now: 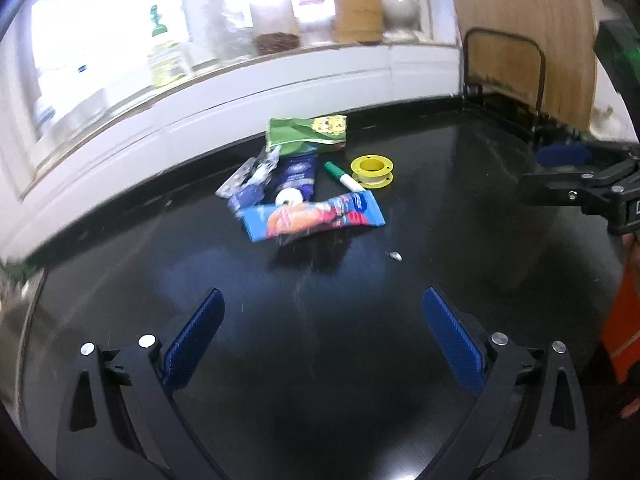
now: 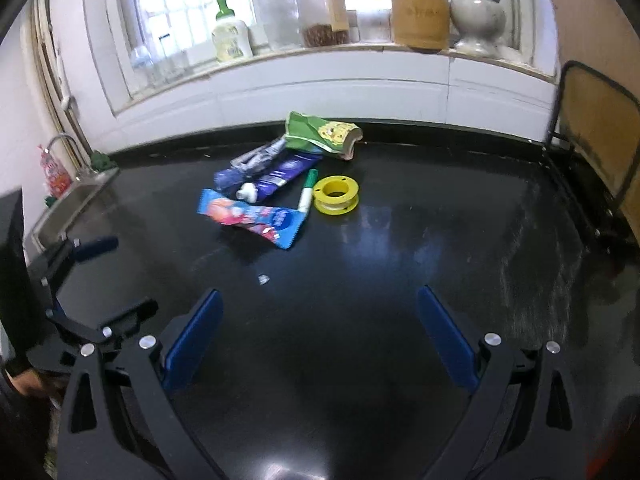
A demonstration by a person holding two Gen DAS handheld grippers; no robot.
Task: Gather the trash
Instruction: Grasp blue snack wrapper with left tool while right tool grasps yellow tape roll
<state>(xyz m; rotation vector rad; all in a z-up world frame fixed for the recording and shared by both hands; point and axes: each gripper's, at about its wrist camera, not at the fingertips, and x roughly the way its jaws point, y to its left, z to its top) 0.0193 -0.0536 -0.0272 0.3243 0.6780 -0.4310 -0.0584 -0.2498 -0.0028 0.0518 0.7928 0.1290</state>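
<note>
**Trash pile on a black counter, both grippers empty**

The trash sits in a loose heap toward the back of the black countertop [image 2: 400, 280], near the white wall below the window sill. At the front of the heap lies a blue snack wrapper [image 2: 250, 217] with red and orange print. Just behind it, a purple tube [image 2: 276, 178] with a white cap points toward the wrapper, its cap end close against the wrapper's edge. A crumpled silver-blue wrapper [image 2: 250, 162] lies against the tube's left side. A green packet [image 2: 322, 134] with a yellow cartoon print sits at the back of the heap, nearest the wall. A green-and-white marker [image 2: 307, 194] lies to the right of the tube, and a yellow spool [image 2: 335, 194] rests just beside the marker. A small pale scrap [image 2: 263, 279] lies alone on the counter, in front of the heap.

The right gripper [image 2: 320, 328] hangs over bare counter, well short of the heap, its 2 blue-padded fingers spread wide with nothing between them. The left gripper [image 1: 322, 328] is likewise spread wide and holds nothing. A sink [image 2: 68, 204] with a tap sits at the counter's left end, and a wooden utensil holder [image 2: 420, 12] stands on the sill.
</note>
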